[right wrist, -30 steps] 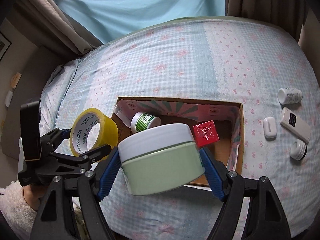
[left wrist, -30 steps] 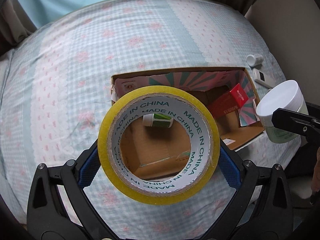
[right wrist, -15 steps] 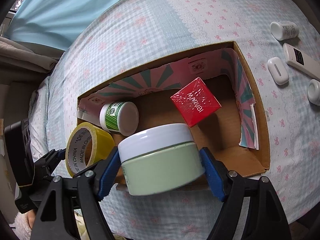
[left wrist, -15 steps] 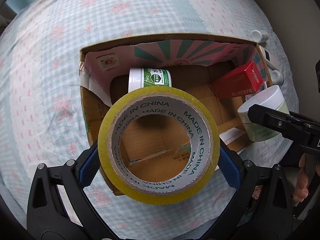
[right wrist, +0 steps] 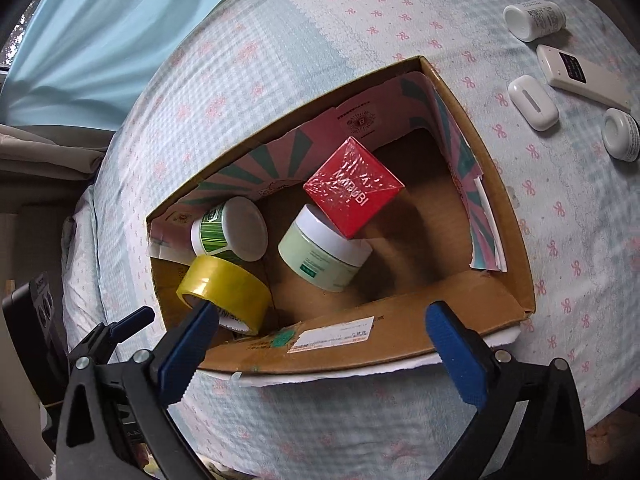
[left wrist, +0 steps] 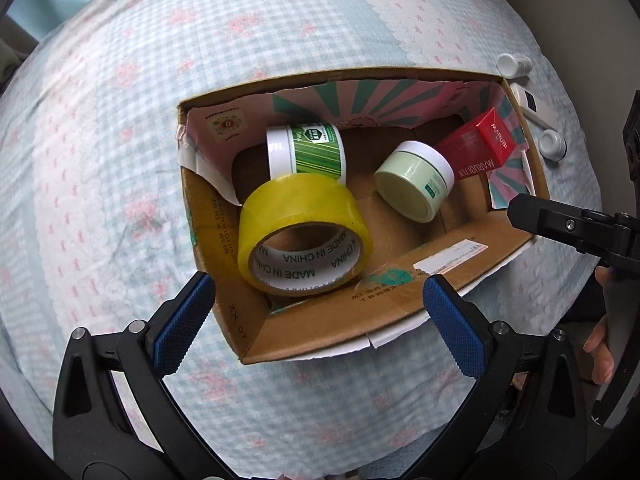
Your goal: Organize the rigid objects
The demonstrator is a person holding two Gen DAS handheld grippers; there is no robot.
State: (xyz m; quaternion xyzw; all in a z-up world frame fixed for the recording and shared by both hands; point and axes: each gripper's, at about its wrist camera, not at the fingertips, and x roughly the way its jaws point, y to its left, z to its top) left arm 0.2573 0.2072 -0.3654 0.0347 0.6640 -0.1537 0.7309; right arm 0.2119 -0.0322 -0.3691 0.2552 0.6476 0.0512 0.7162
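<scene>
yellow tape roll (left wrist: pixel 302 232) and green jar (left wrist: pixel 416 186) in cardboard box (left wrist: pixel 320 332), both grippers released, right's jaws just spread

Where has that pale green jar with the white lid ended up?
The pale green jar lies tipped inside the cardboard box, mid-box in both wrist views, between the green-striped jar and the red carton.

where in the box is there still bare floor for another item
Bare cardboard floor lies between the red box and the box's right wall. The left end is crowded: tape roll, green-striped jar and pale green jar sit close together.
</scene>
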